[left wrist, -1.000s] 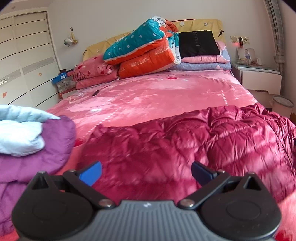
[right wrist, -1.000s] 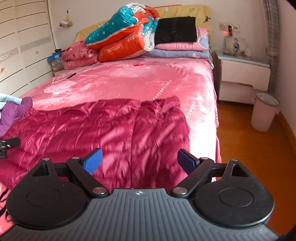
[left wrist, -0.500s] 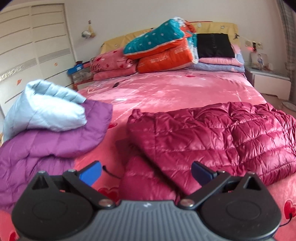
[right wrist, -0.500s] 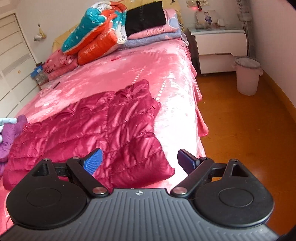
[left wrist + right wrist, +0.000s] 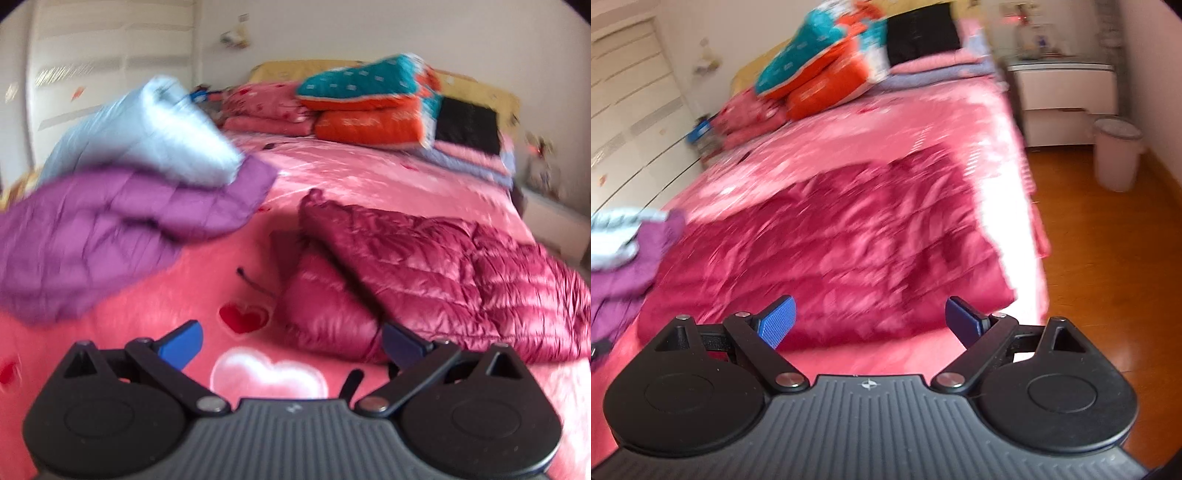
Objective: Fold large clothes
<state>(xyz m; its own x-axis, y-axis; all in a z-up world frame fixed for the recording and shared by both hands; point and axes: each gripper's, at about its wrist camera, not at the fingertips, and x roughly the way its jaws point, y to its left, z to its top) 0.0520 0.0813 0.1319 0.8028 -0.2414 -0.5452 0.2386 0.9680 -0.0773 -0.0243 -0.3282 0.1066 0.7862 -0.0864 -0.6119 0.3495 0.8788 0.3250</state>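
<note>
On the bed (image 5: 369, 177), left view: the left gripper (image 5: 291, 341) has pulled back from the red jacket (image 5: 424, 269), which now lies folded to its right, a sleeve nearest; jaws apart, empty, low over the cover. A purple jacket (image 5: 110, 229) sits left. Right view: the right gripper (image 5: 866, 319) has backed off too, jaws apart, tilted; this fold looks done.
</note>
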